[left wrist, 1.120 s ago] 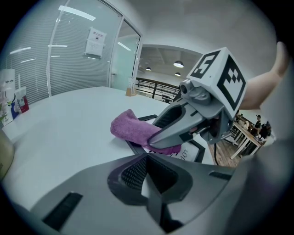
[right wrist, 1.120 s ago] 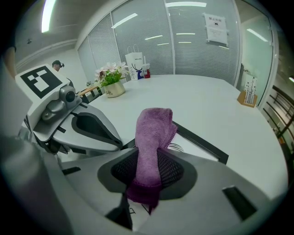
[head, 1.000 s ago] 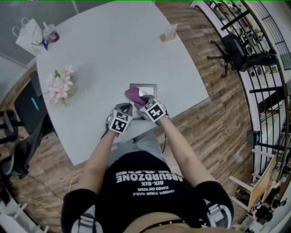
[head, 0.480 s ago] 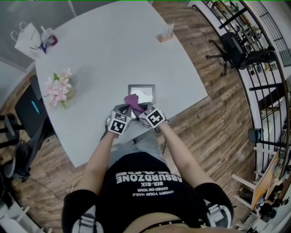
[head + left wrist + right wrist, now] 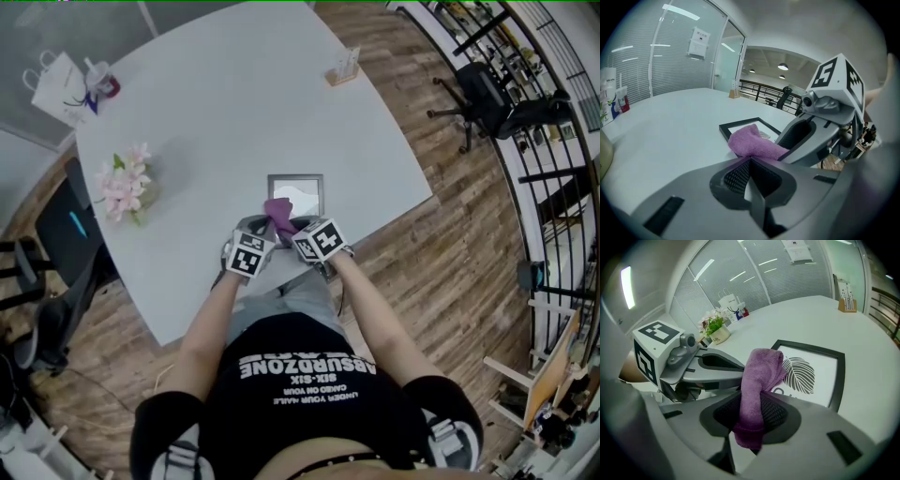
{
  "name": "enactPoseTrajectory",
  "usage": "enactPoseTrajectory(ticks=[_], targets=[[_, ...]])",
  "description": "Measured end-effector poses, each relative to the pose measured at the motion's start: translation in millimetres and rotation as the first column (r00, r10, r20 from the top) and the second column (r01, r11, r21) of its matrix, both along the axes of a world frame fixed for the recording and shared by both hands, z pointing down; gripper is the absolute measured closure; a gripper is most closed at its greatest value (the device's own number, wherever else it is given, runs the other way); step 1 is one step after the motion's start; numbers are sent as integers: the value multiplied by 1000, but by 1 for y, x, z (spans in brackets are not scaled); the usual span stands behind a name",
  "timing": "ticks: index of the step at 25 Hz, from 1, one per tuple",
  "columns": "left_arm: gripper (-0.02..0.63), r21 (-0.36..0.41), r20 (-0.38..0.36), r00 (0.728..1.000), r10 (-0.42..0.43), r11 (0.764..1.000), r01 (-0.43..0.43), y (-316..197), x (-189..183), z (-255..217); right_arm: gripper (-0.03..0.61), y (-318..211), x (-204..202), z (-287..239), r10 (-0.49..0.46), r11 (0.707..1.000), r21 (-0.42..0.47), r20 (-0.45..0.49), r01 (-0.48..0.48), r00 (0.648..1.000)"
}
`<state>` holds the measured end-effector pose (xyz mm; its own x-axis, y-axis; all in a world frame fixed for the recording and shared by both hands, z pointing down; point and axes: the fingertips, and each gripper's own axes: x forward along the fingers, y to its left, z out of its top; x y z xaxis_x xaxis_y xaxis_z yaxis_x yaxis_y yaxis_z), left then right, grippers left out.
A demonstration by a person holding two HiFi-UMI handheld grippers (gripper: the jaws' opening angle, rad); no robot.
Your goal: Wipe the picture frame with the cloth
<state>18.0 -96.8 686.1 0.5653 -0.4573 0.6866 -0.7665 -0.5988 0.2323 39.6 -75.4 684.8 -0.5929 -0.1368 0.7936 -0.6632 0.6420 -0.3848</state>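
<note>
A person stands at the near edge of a pale grey counter [image 5: 234,103] with a gripper in each hand. The right gripper [image 5: 752,404] has its jaws clamped on a purple cloth [image 5: 759,380]. The cloth's free end droops over the near edge of a dark picture frame [image 5: 836,376], which lies flat on the counter close to the person and holds a leaf print. The left gripper [image 5: 749,161] rests just beside the cloth with its jaws pressed together and nothing between them.

Pink flowers [image 5: 122,180] sit toward the counter's left side. A white paper bag [image 5: 58,80] and a cup [image 5: 103,75] stand at the far left corner, and a small wooden holder [image 5: 343,67] stands at the far right edge. The rest of the top is bare.

The floor [image 5: 450,234] is wood plank. A black office chair [image 5: 487,98] stands well apart on the right, near a black railing [image 5: 553,141]. Beyond the counter rises a glass wall with blinds [image 5: 754,277] that carries a posted sheet [image 5: 698,41].
</note>
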Motion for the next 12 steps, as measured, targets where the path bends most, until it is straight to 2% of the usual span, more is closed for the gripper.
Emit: enactPoseTrajectory(ticks=[12], targets=[[598,-1,-9,1000,5,1000,-5,0,0,-2,449,3,18,-1,23,998,65,-70,-18,997]])
